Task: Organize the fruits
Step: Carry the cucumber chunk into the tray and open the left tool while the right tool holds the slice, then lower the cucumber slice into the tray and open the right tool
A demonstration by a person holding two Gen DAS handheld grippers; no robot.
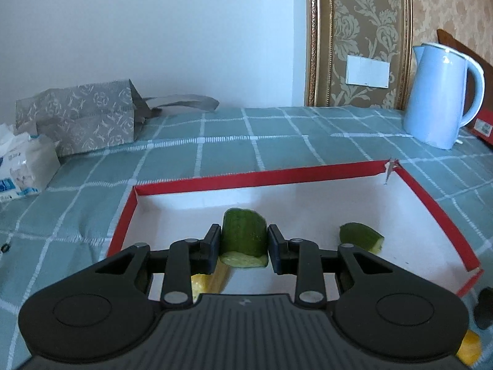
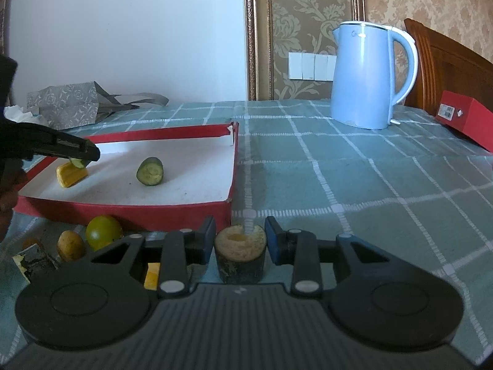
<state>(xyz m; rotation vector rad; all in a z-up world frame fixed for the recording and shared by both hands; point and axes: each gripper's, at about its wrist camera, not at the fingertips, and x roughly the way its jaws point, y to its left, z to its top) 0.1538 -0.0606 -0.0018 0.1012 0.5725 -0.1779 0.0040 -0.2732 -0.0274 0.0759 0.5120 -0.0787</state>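
left gripper (image 1: 244, 243) grips cucumber chunk (image 1: 245, 236); no readable writing.

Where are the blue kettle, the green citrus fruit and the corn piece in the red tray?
blue kettle (image 2: 366, 74), right wrist view, body.
green citrus fruit (image 2: 103, 231), right wrist view, skin.
corn piece (image 2: 71, 175), right wrist view, side.

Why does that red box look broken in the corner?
The box has a torn far right corner: the two red walls have split apart there, and a ragged flap of card sticks up. The right wrist view shows the same tear. The rest of the rim looks straight.
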